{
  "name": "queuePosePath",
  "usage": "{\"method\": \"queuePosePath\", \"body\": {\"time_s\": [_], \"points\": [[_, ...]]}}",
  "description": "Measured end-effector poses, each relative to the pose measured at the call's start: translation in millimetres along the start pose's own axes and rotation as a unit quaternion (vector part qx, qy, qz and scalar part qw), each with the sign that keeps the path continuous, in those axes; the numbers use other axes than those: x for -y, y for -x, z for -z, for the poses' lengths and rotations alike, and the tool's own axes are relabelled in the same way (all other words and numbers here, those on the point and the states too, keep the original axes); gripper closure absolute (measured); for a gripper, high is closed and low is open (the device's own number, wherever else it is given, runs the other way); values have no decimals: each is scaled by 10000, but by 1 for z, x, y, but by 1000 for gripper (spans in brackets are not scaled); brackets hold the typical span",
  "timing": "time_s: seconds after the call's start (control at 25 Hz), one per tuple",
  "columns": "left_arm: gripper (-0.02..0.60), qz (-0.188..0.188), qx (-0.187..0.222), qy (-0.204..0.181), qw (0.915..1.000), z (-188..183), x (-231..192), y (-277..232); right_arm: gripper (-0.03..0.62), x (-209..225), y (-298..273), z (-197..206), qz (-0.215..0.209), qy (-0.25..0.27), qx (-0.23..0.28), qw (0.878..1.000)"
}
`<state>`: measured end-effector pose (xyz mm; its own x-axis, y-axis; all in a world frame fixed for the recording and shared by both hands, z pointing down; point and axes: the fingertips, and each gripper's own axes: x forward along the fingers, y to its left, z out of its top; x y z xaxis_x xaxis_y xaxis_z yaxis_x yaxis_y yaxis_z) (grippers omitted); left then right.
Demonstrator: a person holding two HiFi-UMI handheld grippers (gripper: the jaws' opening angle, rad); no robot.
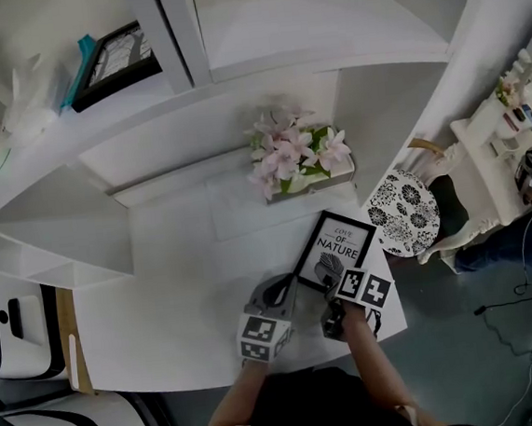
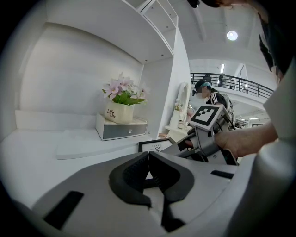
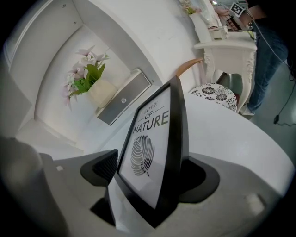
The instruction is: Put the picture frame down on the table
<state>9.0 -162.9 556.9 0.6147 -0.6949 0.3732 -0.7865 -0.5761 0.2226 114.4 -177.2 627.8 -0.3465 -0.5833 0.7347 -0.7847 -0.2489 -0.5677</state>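
A big white shelf unit [image 1: 258,30] stands behind the white worktop [image 1: 161,292]. A round stool [image 1: 404,213] with black and white flowers on it sits next to the worktop's right side. Pink flowers in a pot [image 1: 298,153] sit on a little drawer box at the back of the worktop. The black picture frame [image 1: 335,247], with a leaf and the word NATURE on it, is near the front right edge of the worktop. It stands between the right tongs [image 3: 152,173], which are wide apart and not squeezing it. The left tongs [image 2: 149,171] are closed together with nothing in them, just beside the frame.
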Motion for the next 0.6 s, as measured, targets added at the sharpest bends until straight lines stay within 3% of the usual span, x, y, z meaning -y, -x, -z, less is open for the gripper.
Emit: {"method": "queuePosePath", "body": {"time_s": [0.6], "points": [[569,29,3,-40,10000,3,6,1,207,9,6,2,114,126,-14,9999]]}}
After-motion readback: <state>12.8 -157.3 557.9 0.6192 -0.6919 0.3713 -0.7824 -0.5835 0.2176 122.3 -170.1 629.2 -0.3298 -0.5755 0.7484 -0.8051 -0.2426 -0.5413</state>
